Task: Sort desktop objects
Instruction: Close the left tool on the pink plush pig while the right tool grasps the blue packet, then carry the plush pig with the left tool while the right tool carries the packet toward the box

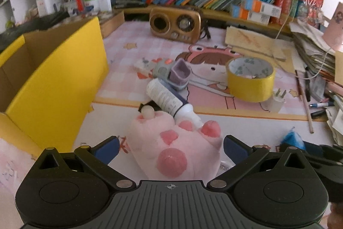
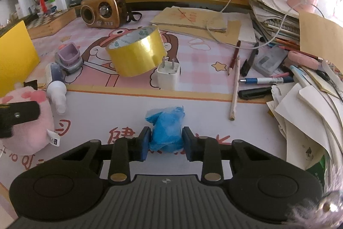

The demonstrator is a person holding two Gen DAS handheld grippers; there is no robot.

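A pink plush paw (image 1: pixel 173 151) lies on the desk mat between the fingers of my left gripper (image 1: pixel 171 146), which stands open around it; the pads do not squeeze it. The same plush (image 2: pixel 27 134) shows at the left of the right wrist view, with a black finger (image 2: pixel 21 114) of the left gripper over it. My right gripper (image 2: pixel 166 143) is shut on a crumpled blue plastic bag (image 2: pixel 167 123), one blue pad pressed against each side. That bag (image 1: pixel 293 138) peeks in at the right of the left wrist view.
An open yellow cardboard box (image 1: pixel 53 87) stands at the left. On the mat lie a yellow tape roll (image 2: pixel 135 53), a white charger plug (image 2: pixel 168 76), a white bottle (image 1: pixel 167 98), a purple-grey small container (image 2: pixel 68 57) and a gold radio (image 2: pixel 103 11). Pens, pencils (image 2: pixel 235 87) and paper piles (image 2: pixel 304 100) crowd the right.
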